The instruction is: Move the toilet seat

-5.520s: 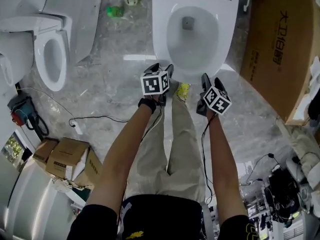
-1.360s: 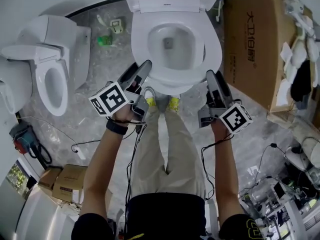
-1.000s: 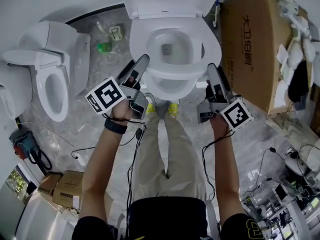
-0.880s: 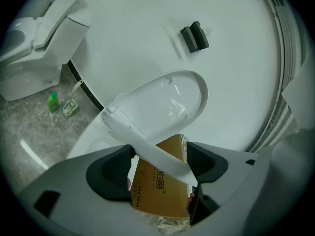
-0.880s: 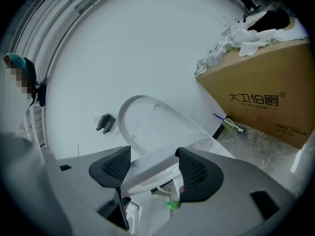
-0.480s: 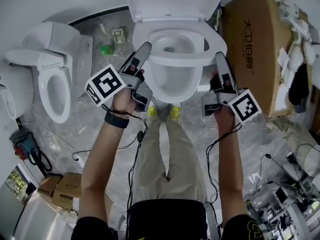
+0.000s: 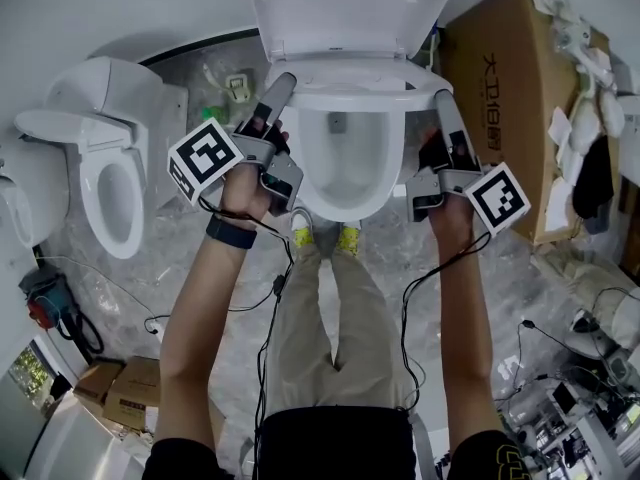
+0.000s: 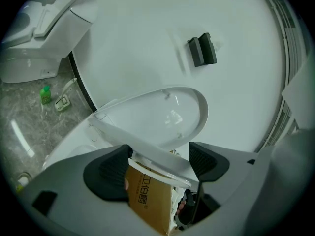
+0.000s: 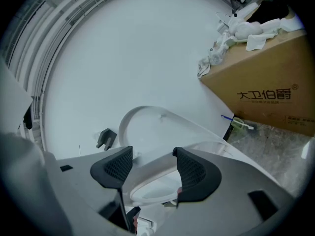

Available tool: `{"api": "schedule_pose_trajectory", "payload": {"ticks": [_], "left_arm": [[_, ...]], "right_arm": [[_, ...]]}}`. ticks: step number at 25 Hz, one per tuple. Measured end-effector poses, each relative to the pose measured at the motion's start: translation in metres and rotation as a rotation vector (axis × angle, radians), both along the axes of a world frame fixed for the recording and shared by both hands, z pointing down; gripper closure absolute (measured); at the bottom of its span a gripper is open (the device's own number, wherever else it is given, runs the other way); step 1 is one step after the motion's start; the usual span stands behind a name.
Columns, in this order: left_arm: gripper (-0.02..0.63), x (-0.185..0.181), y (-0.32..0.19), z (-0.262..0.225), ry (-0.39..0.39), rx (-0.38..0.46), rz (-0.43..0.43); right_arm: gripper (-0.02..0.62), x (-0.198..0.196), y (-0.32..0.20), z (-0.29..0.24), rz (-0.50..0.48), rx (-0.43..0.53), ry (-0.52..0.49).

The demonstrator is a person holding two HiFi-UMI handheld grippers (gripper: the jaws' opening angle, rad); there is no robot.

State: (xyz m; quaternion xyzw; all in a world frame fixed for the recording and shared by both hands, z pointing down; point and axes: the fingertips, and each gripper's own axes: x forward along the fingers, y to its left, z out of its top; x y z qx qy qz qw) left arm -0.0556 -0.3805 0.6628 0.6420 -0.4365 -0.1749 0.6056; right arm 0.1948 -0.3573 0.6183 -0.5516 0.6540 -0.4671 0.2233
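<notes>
Toilet seat (image 7: pixel 360 96), upper centre: stood half-raised, travel remaining. Left gripper (image 7: pixel 283 81) was opening, right gripper (image 7: pixel 443 99) closing; rim between each pair, seemingly unclamped.

Bright, even indoor light, soft shadows; both gripper views bend strongly and darken at edges.

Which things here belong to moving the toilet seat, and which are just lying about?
Part of the job: toilet seat, partly raised; its bowl; raised lid; left gripper, jaws opening, seat edge between them; right gripper, jaws closing, seat edge between them.
Lying about: second toilet, large cardboard box, green bottle, small cartons, rags.
</notes>
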Motion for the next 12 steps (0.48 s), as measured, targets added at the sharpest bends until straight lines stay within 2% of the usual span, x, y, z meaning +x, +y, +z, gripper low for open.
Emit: {"api": "schedule_pose_trajectory", "payload": {"ticks": [7, 12], "left_arm": [[0.213, -0.005, -0.028, -0.006, 0.04, -0.003, -0.057], [0.212, -0.009, -0.046, -0.009, 0.077, -0.006, -0.098]], "right_arm": [[0.285, -0.001, -0.032, -0.01, 0.01, 0.025, -0.034], [0.29, -0.004, -0.055, -0.014, 0.015, 0.051, -0.103]]}}
